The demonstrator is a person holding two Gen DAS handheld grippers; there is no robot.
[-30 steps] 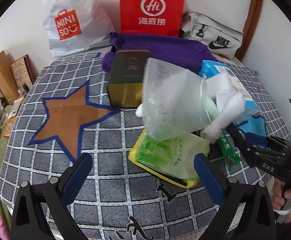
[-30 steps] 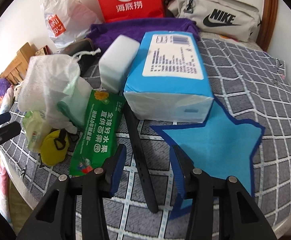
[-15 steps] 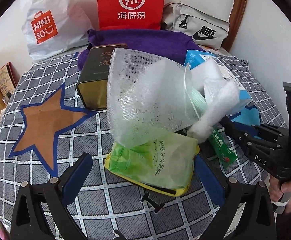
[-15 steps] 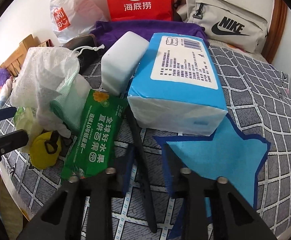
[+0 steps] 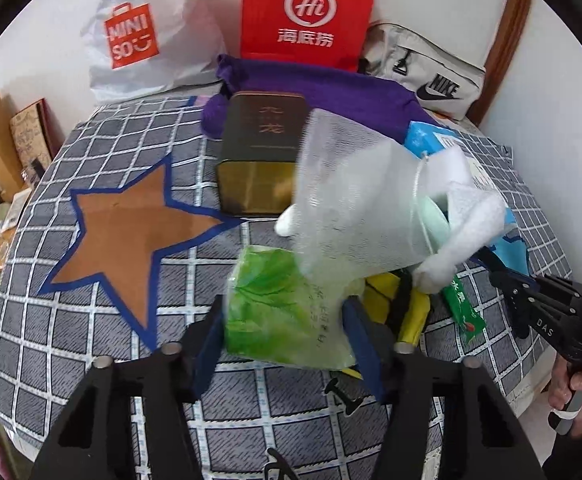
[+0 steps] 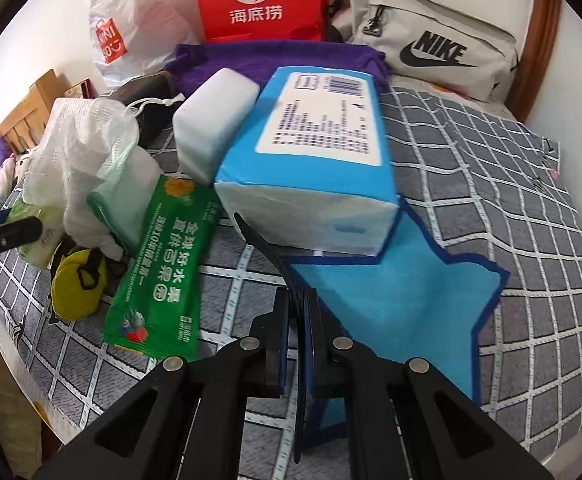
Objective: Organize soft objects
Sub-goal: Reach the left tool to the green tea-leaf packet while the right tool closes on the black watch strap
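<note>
Left claw [image 5: 285, 328] before MINISO bag [image 5: 147, 32], NIKE pouch [image 5: 427, 68]

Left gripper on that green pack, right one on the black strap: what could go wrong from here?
1. The white mesh bag lies over the green pack between the left gripper fingers; lifting may drag or topple it.
2. The black strap, pinched by the right gripper, runs under the blue tissue pack; pulling could shift that pack and the white sponge leaning beside it.
</note>
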